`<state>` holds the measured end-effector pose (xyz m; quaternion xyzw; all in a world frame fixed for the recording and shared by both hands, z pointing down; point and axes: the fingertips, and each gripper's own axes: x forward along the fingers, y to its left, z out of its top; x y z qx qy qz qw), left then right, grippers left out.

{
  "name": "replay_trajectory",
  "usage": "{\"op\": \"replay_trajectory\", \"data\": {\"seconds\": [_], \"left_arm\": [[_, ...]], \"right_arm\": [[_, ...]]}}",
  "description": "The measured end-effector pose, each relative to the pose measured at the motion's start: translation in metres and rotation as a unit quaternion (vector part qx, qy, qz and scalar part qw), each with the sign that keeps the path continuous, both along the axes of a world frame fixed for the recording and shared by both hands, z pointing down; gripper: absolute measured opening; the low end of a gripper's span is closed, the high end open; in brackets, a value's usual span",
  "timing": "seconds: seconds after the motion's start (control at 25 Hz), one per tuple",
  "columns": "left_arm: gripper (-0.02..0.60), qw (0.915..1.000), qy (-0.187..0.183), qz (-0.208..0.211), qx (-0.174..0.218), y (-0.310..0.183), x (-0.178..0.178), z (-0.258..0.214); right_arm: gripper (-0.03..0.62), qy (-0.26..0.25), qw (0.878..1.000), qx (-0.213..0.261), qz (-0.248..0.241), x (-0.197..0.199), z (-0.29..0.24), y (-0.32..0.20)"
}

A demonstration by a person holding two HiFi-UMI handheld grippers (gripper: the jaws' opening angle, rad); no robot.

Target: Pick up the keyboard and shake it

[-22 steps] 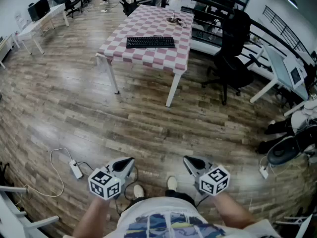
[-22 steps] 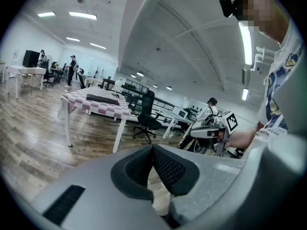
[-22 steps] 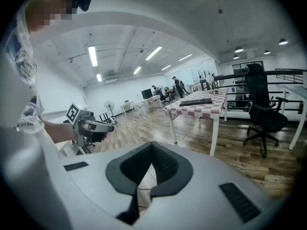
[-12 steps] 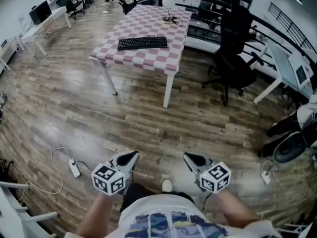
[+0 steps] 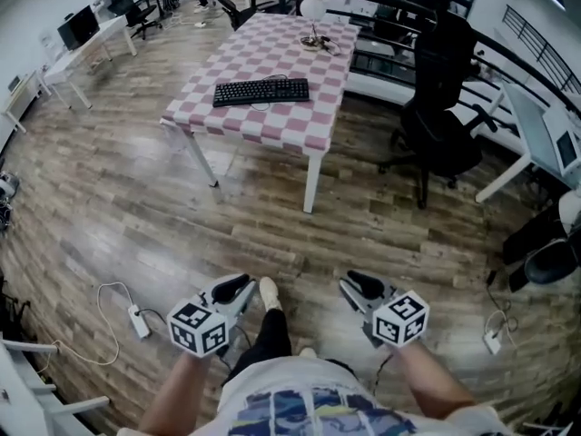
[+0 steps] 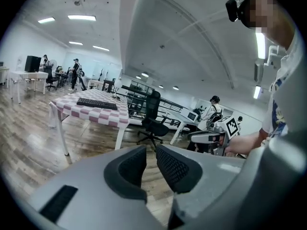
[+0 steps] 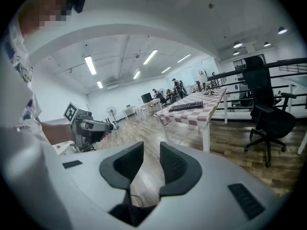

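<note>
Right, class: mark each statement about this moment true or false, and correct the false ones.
1. The keyboard lies on the checked table. True.
2. The left gripper grips the keyboard. False: its jaws are empty, and it hangs low by the person, far from the table.
3. In the head view, a black office chair stands right of the table. True.
4. The right gripper rests on the table. False: it is low by the person too, jaws apart with nothing between them.
5. The floor is carpeted. False: it is wood planking.
</note>
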<state>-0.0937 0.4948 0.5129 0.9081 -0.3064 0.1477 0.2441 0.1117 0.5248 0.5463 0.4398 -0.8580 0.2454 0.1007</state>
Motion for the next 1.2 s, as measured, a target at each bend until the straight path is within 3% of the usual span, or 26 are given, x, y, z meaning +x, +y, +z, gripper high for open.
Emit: {"op": "replay_trajectory", "data": {"seconds": [0.48, 0.64, 0.76, 1.04, 1.2], "left_arm": [[0.066, 0.9984, 0.002, 0.054, 0.015, -0.252, 0.005, -0.021], [0.066, 0.9983, -0.001, 0.056, 0.018, -0.315, 0.01, -0.015], [0.075, 0.999, 0.009, 0.043, 0.011, -0.352, 0.01, -0.02], [0.134, 0.9993, 0.016, -0.017, -0.031, -0.462, -0.018, 0.019], [0.156, 0.9982, -0.011, -0.047, -0.036, -0.529, -0.02, 0.028]], "right_arm": [[0.103, 0.037, 0.998, -0.01, 0.043, -0.002, -0.031, -0.235], [0.106, 0.051, 0.998, 0.001, 0.029, -0.018, -0.038, -0.303], [0.125, 0.067, 0.997, 0.005, 0.021, -0.011, -0.044, -0.347], [0.183, 0.056, 0.998, -0.027, 0.003, 0.01, 0.002, -0.472], [0.19, 0.057, 0.997, -0.044, -0.018, 0.04, 0.02, -0.548]]}}
